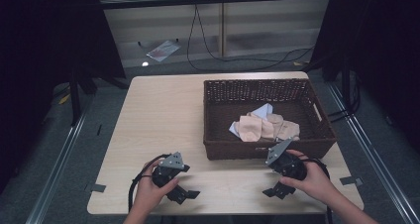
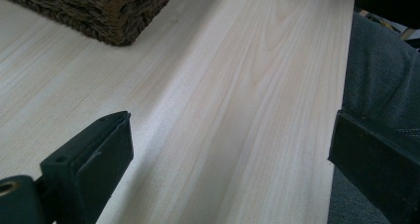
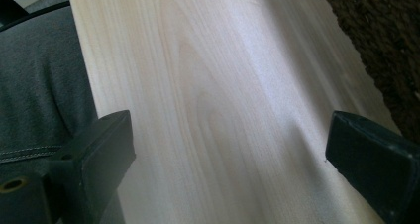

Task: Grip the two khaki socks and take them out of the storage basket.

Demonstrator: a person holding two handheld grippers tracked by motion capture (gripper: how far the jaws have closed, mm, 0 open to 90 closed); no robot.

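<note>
A brown wicker basket [image 1: 218, 137] stands on the right half of the light wooden table [image 1: 163, 115]. Inside it lie crumpled peach cloths [image 1: 262, 126] over a pale blue one [image 1: 262, 110]. My left gripper [image 1: 184, 194] is held low over the table's front edge, left of the basket, jaws wide open over bare wood [image 2: 230, 135]. A corner of the basket [image 2: 109, 11] shows beyond it. My right gripper [image 1: 277, 190] hovers just in front of the basket's near wall, also open with nothing between its jaws [image 3: 229, 130]. The basket [image 3: 376, 30] runs along its right.
The person's grey trouser leg [image 2: 381, 70] [image 3: 39, 70] sits right at the table's front edge. On the floor behind the table lie a black cable [image 1: 237, 60] and a sheet of paper [image 1: 162, 49]. Dark stands [image 1: 74, 95] flank the table.
</note>
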